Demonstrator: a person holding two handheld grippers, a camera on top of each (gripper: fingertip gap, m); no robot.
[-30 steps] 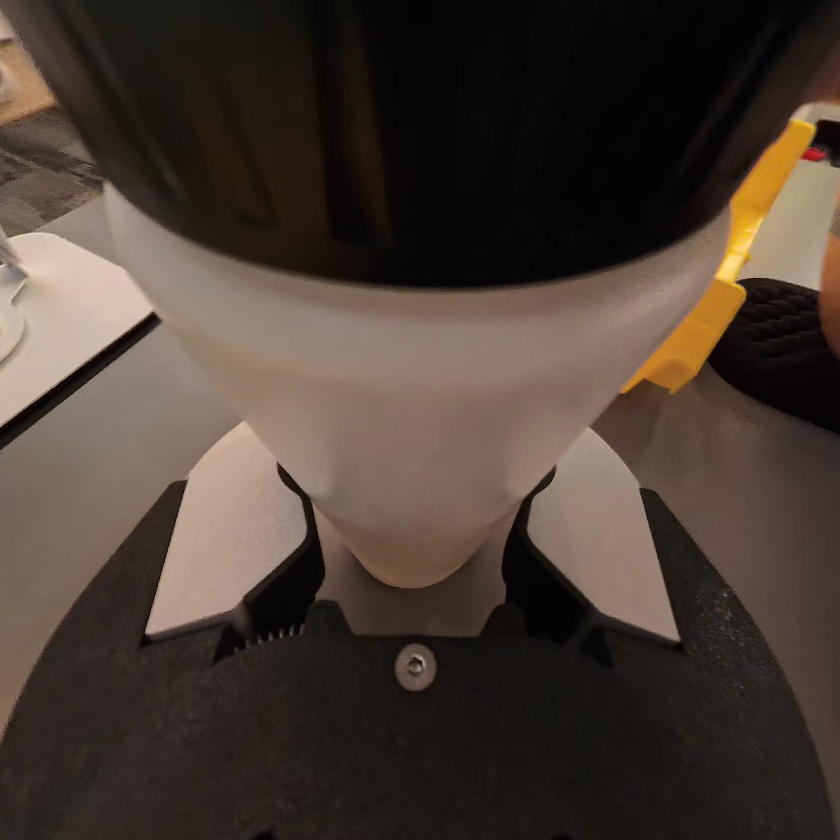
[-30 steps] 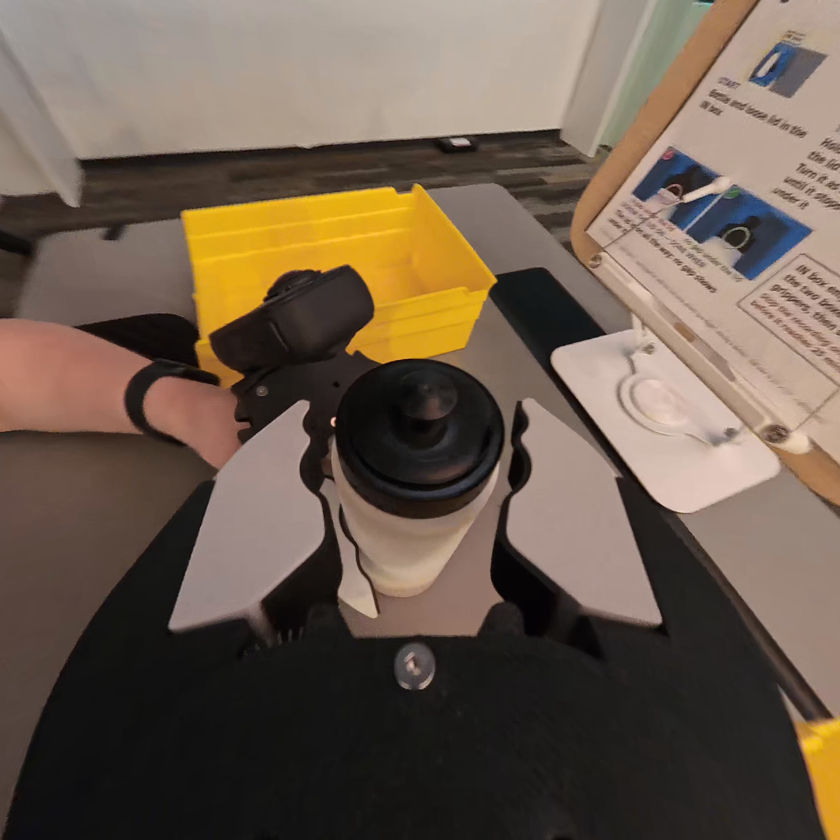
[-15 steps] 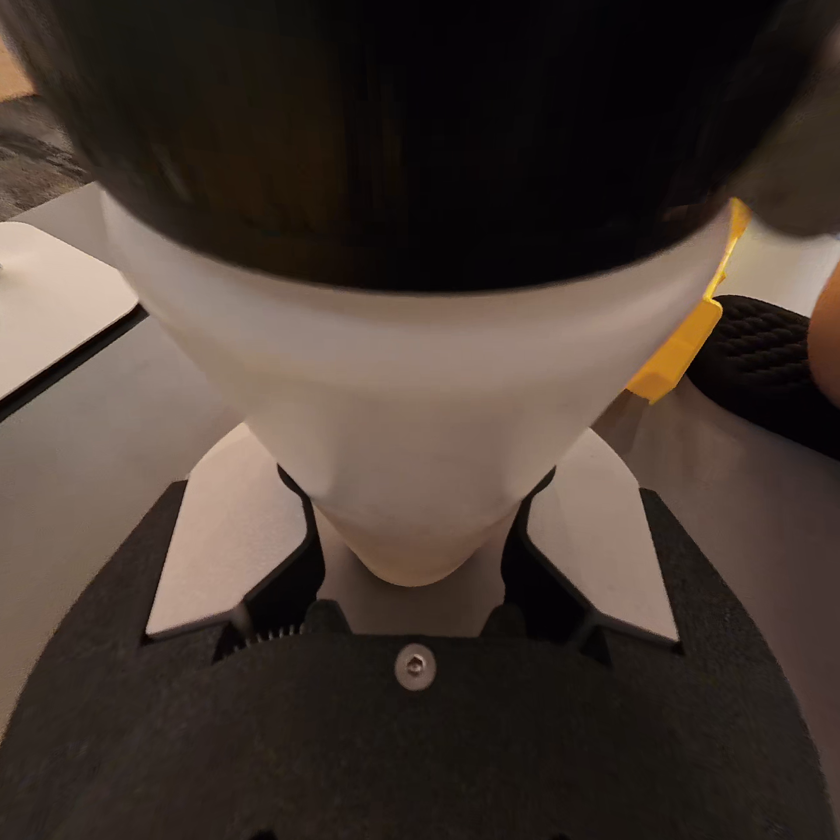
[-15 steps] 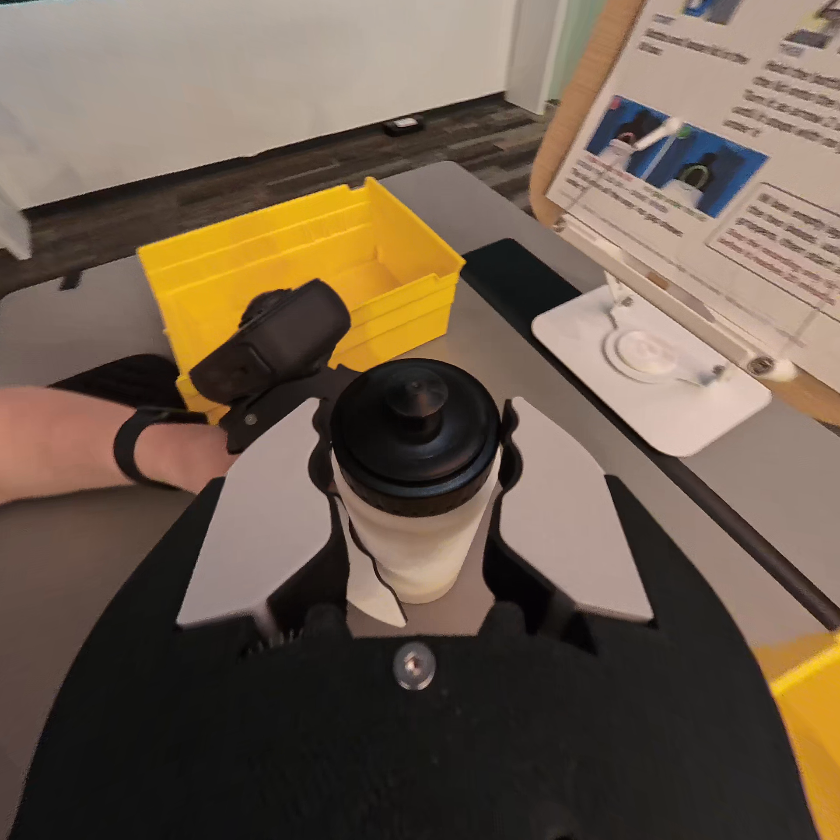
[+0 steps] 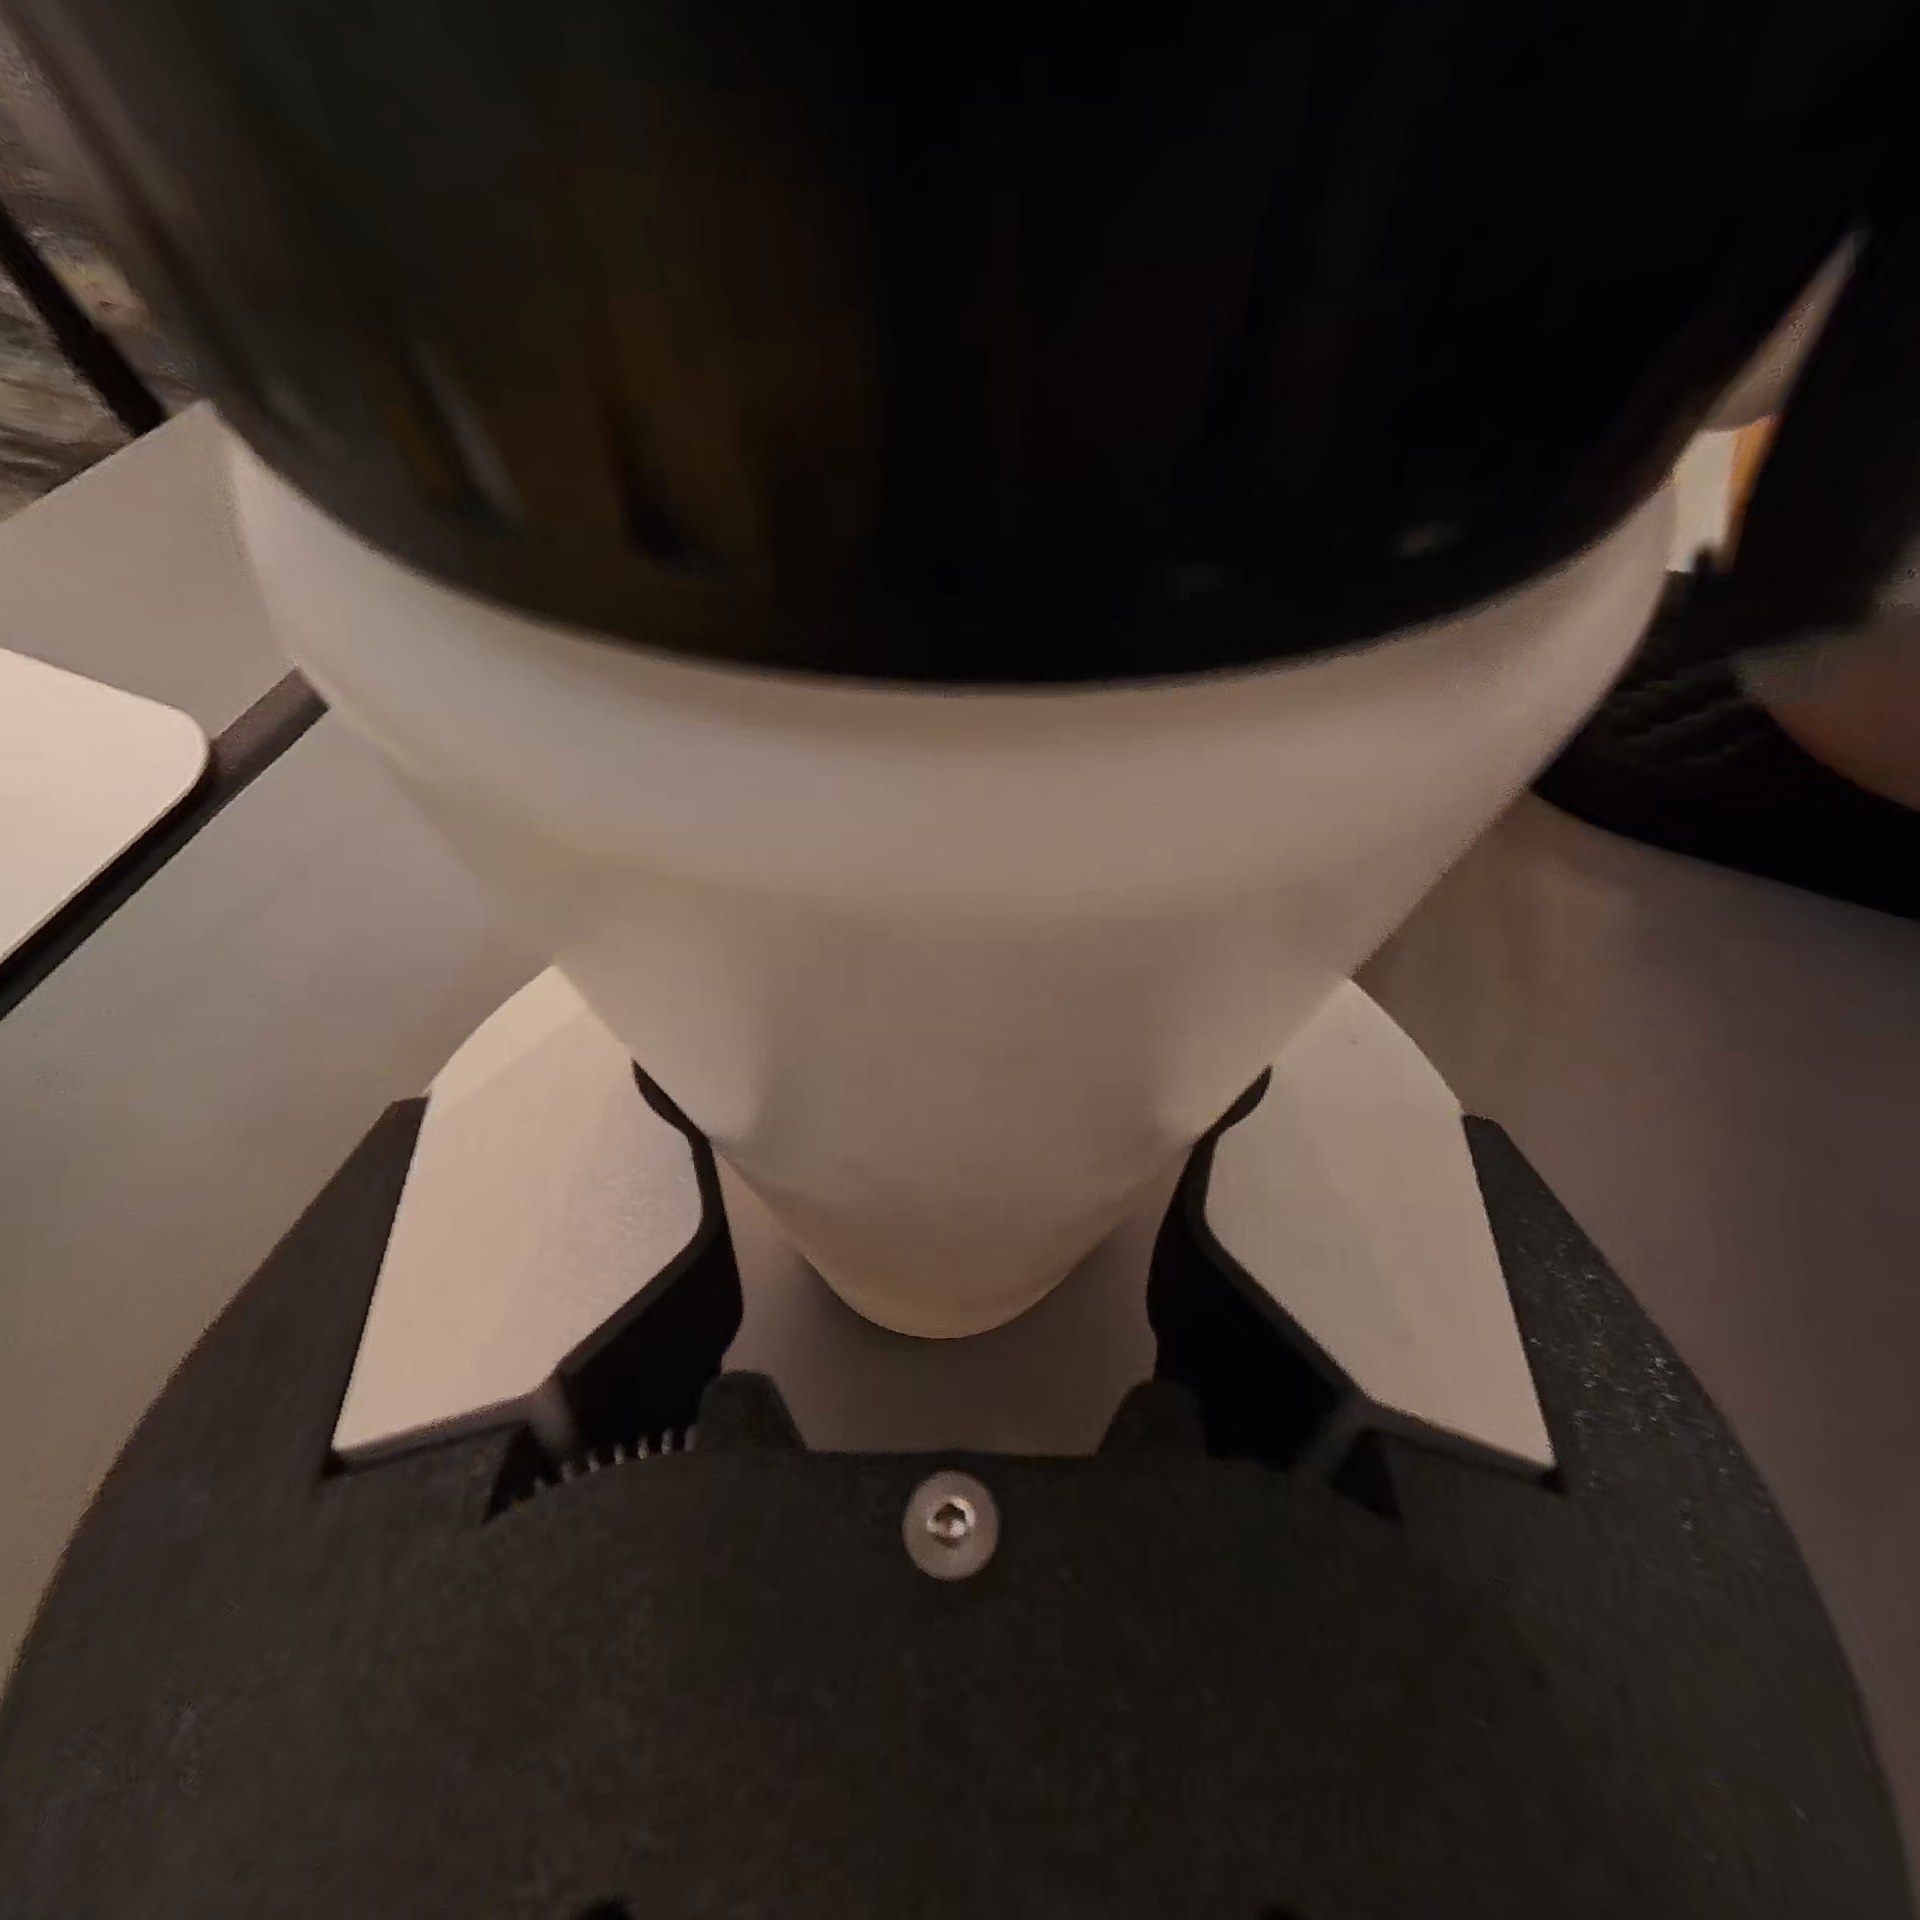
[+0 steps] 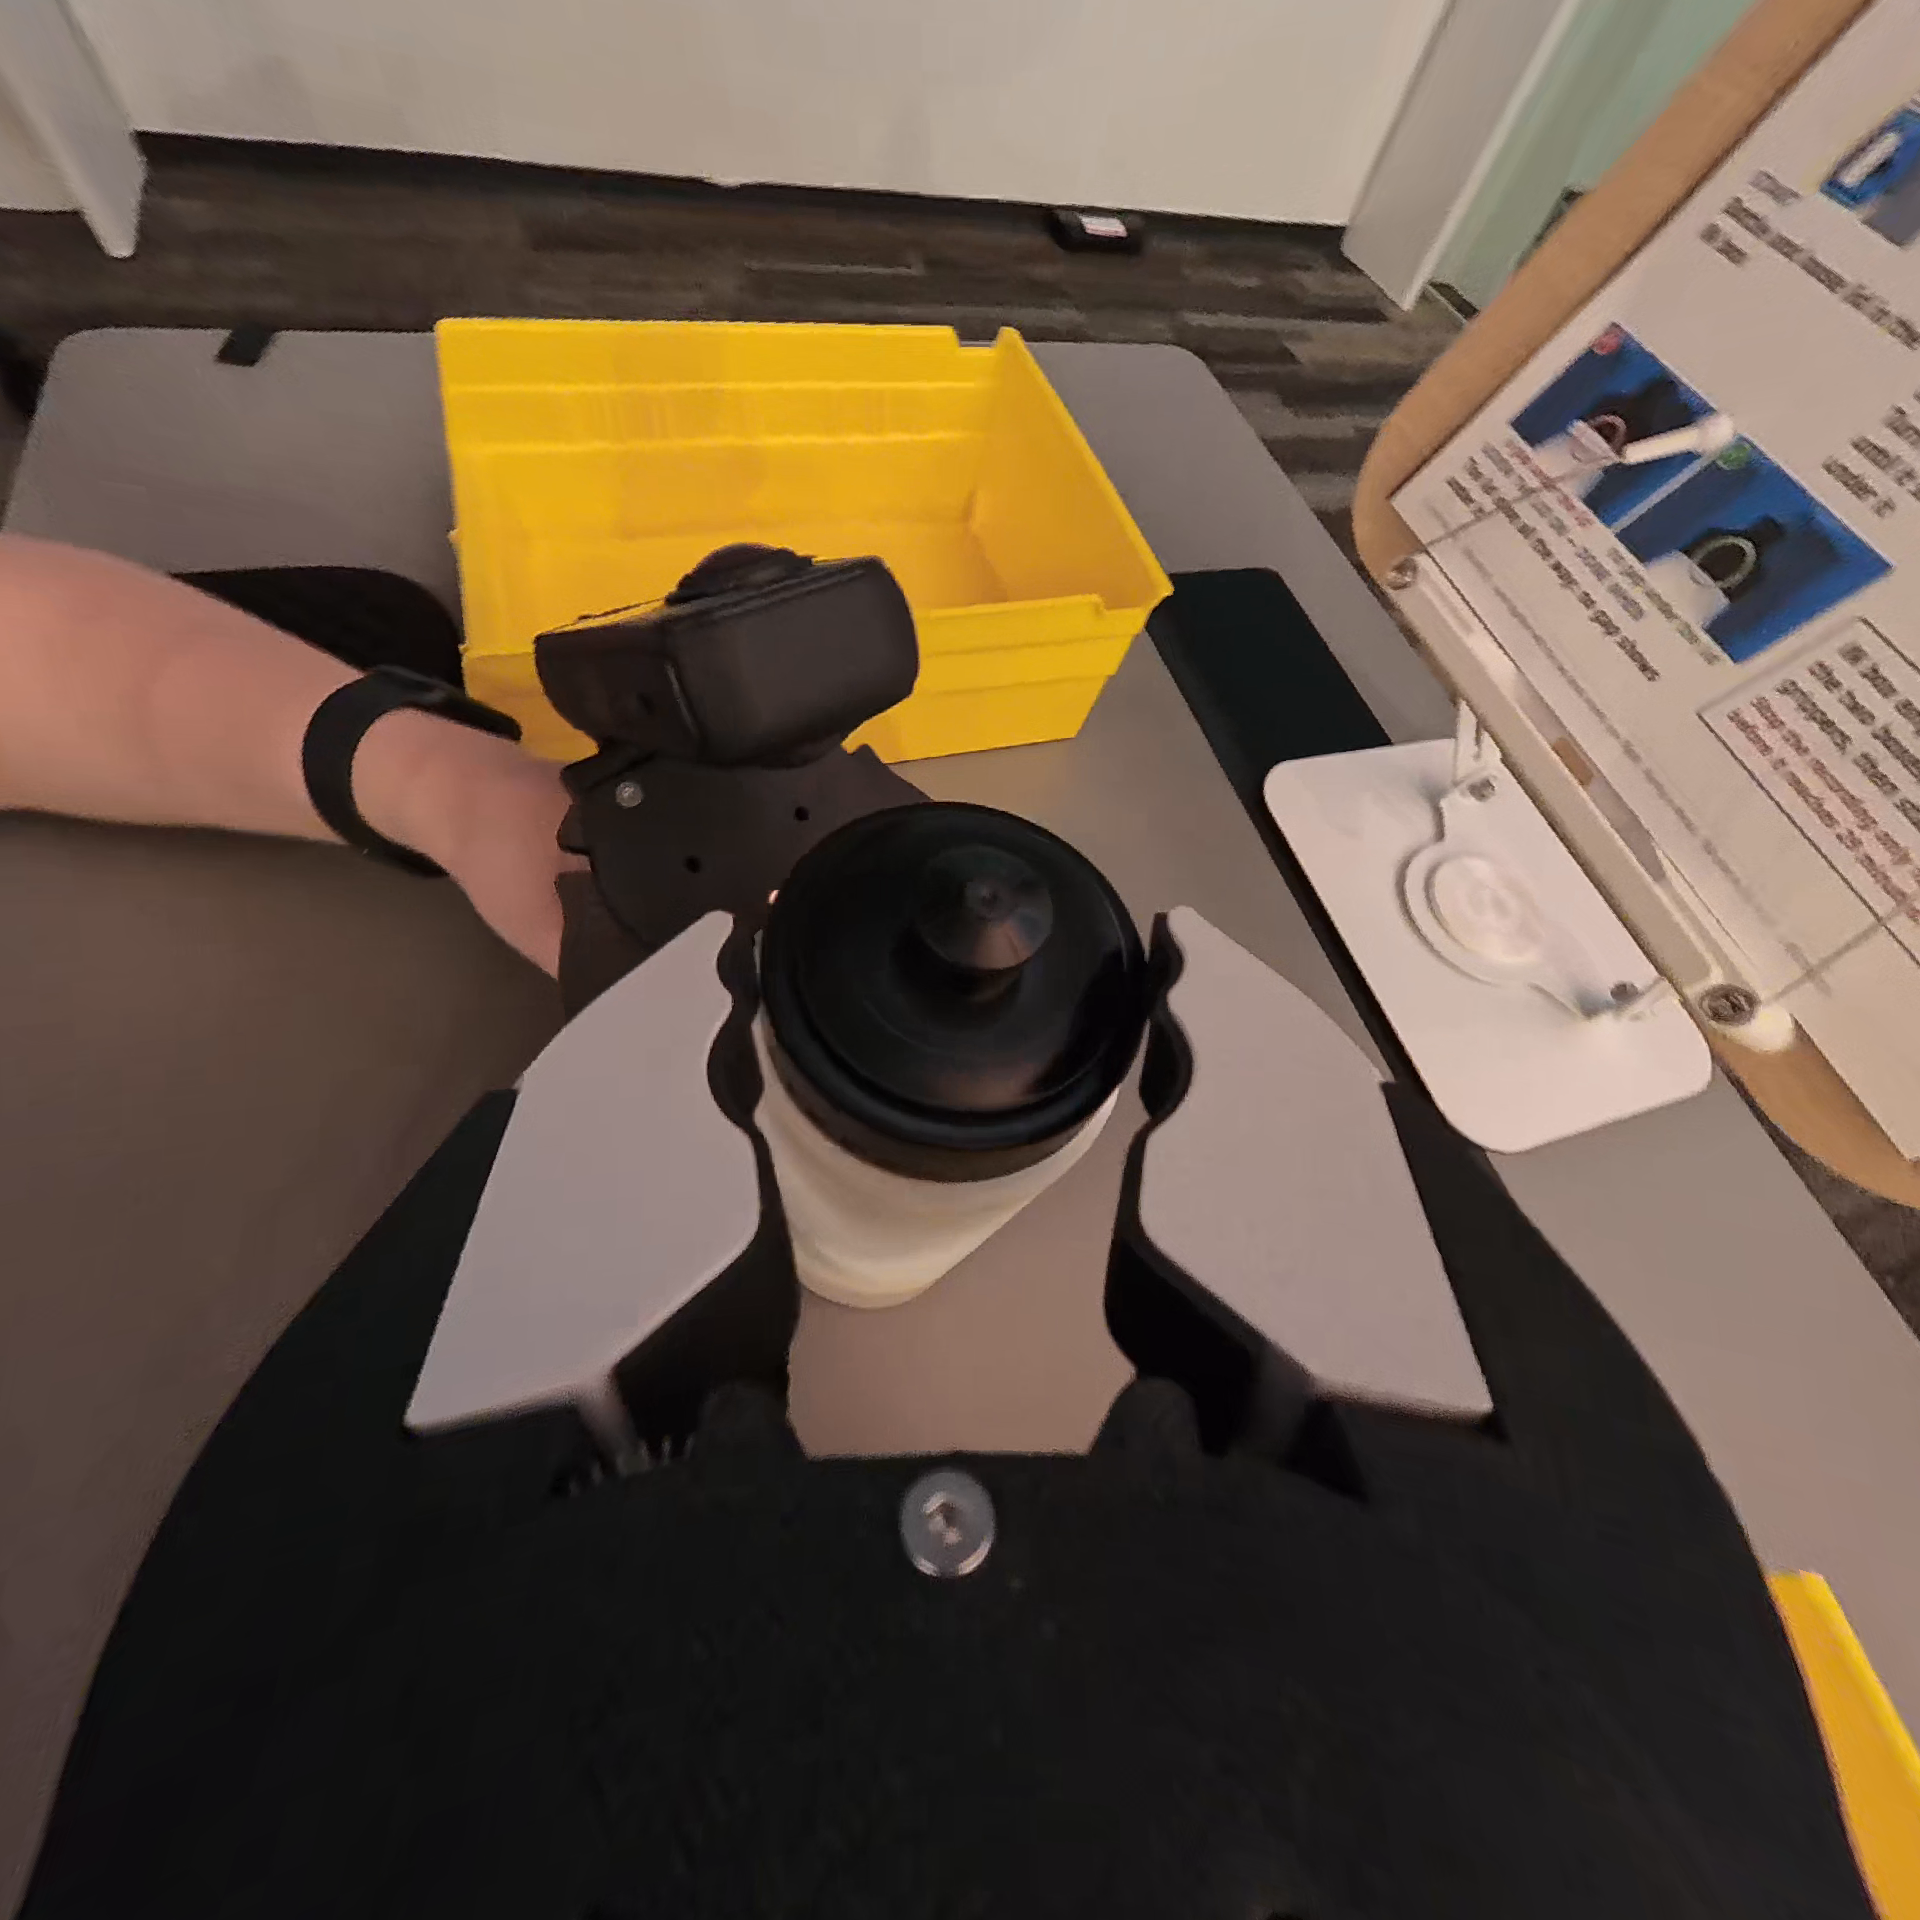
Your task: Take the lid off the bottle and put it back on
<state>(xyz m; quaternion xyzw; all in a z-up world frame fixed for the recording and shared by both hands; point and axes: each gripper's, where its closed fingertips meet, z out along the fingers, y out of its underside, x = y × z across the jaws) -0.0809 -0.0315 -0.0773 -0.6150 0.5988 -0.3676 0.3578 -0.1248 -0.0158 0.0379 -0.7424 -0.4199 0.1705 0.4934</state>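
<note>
1. The bottle (image 6: 883,1205), white-bodied, stands upright on the grey table (image 6: 208,1091), near the middle of the right wrist view. Its black lid (image 6: 951,997) is seated on top, with a small spout knob at its centre.
2. The left gripper (image 5: 951,1174) clamps the lower white body of the bottle, its jaws pressed into both sides.
3. The right gripper (image 6: 951,1039) brackets the lid, its fingers close on either side. Whether the pads actually press on the lid, I cannot tell; a thin gap seems to show at the right.
4. Judged from this, the step in hand is gripping and turning the lid. To do it well, the right jaws should close squarely on the lid's ribbed rim, not on the white shoulder below. The twist should run about the bottle's upright axis while the left gripper keeps the body from spinning or tipping.
5. The right wrist view alone shows the lid top, the yellow bin (image 6: 790,499) beyond the bottle, the person's hand (image 6: 478,831) on the left gripper, and a board of instruction sheets (image 6: 1714,582) at the right on a white base plate (image 6: 1475,977).
6. The left wrist view alone shows the jaws' contact on the bottle body; the lid's underside fills its upper half.
</note>
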